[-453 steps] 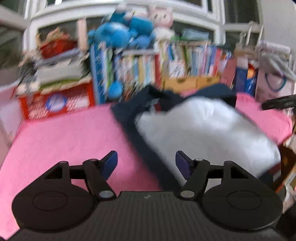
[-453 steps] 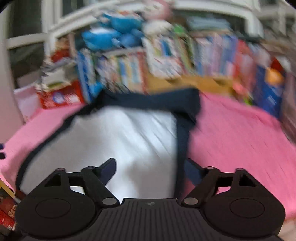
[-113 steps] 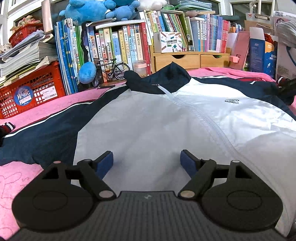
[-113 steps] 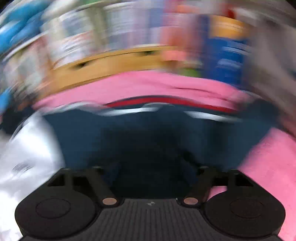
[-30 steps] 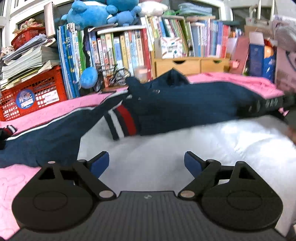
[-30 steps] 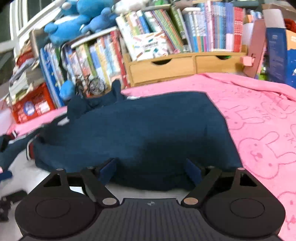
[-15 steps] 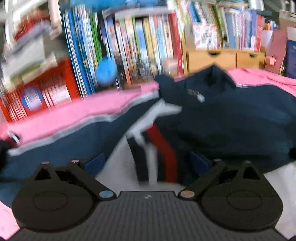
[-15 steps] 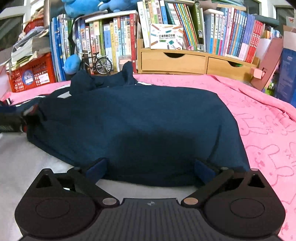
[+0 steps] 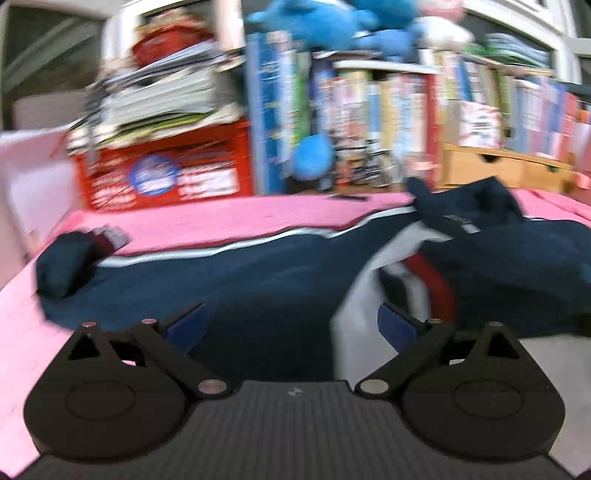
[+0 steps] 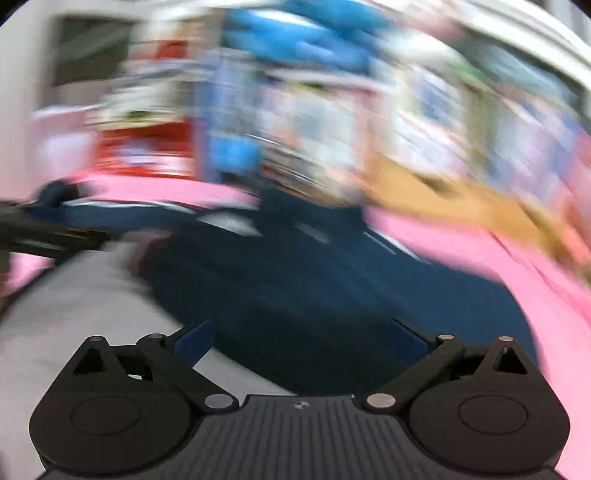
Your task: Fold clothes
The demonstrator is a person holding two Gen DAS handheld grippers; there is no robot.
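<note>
A navy and white jacket [image 9: 258,280] lies on the pink blanket [image 9: 207,221]. One navy sleeve [image 9: 517,266] is folded across its chest, and its red and white striped cuff [image 9: 428,284] shows at the middle. The other sleeve stretches left to a cuff [image 9: 107,234] near the blanket's edge. My left gripper [image 9: 291,323] hovers over that outstretched sleeve; its jaws are wide and closing slightly, pressing on nothing. In the blurred right wrist view, my right gripper [image 10: 301,339] stands open above the folded navy sleeve [image 10: 332,291], with the white body [image 10: 74,317] to its left.
Behind the blanket stand a red crate [image 9: 166,177] under stacked papers, a row of books [image 9: 369,118] with blue plush toys [image 9: 325,18] on top, and a wooden drawer box [image 9: 498,168]. The blanket's left edge [image 9: 14,295] is close.
Both views have swung left. The left gripper went from over the white chest to over the outstretched sleeve. The right gripper rolled, and its view turned blurry. Both jaws widened a little.
</note>
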